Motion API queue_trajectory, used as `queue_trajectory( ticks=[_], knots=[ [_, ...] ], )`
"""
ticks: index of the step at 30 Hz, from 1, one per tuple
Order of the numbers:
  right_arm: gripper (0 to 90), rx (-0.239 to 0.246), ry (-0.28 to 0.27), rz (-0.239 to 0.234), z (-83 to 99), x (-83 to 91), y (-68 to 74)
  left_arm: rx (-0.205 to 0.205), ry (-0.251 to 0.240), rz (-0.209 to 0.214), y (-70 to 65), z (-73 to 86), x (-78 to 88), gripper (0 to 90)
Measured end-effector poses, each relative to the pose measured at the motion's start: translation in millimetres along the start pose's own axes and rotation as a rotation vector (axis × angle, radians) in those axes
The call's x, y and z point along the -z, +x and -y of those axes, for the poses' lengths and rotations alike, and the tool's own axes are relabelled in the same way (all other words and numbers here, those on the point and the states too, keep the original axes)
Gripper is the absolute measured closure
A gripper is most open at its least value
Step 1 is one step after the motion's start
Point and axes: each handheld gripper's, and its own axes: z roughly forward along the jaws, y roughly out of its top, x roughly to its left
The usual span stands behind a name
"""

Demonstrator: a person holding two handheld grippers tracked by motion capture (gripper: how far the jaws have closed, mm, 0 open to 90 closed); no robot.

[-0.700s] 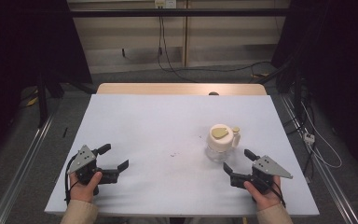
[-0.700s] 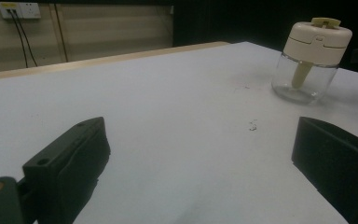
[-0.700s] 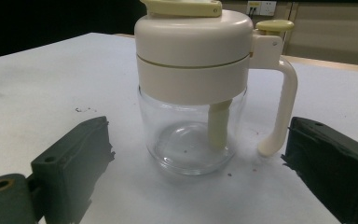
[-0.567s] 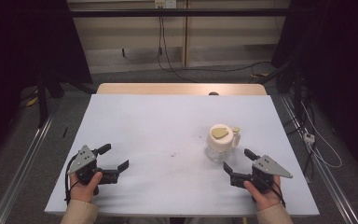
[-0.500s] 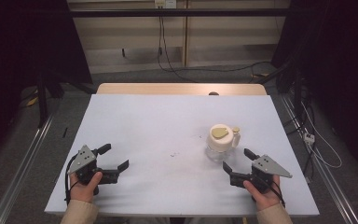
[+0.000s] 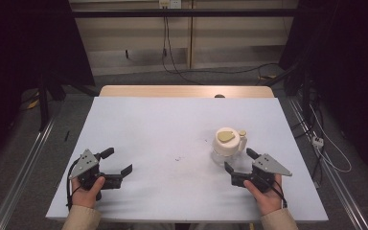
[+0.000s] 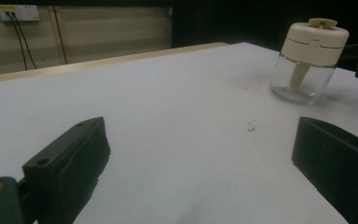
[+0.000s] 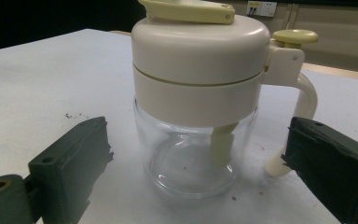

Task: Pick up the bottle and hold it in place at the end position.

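A clear glass jar with a cream lid, handle and yellow-green flap (image 6: 227,143) (image 8: 200,98) (image 7: 307,60) stands upright at the right of the white table (image 6: 172,143). My right gripper (image 6: 240,162) (image 8: 196,172) sits open just in front of the jar, its jaws spread wider than the jar, not touching it. My left gripper (image 6: 117,162) (image 7: 200,168) rests open at the front left with bare table between its jaws, far from the jar.
The table's wooden far edge (image 6: 187,91) borders a floor with cables (image 6: 316,139). Small dark specks (image 6: 178,158) lie mid-table. A metal rail (image 6: 24,167) runs along the left side.
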Motion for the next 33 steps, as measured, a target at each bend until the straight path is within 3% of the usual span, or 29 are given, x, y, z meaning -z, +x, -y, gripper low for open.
queue_trajectory(
  ticks=[16, 33],
  knots=[
    [4.9, -0.01, -0.009, 0.024, -7.4, -14.2, 7.1, 0.001, 0.016, 0.007, -1.9, 1.1, -2.3, 3.4],
    [5.8, -0.069, 0.004, 0.052, -7.7, -26.1, 7.6, -0.006, 0.029, 0.005, -1.6, 2.3, -3.3, 3.4]
  ],
)
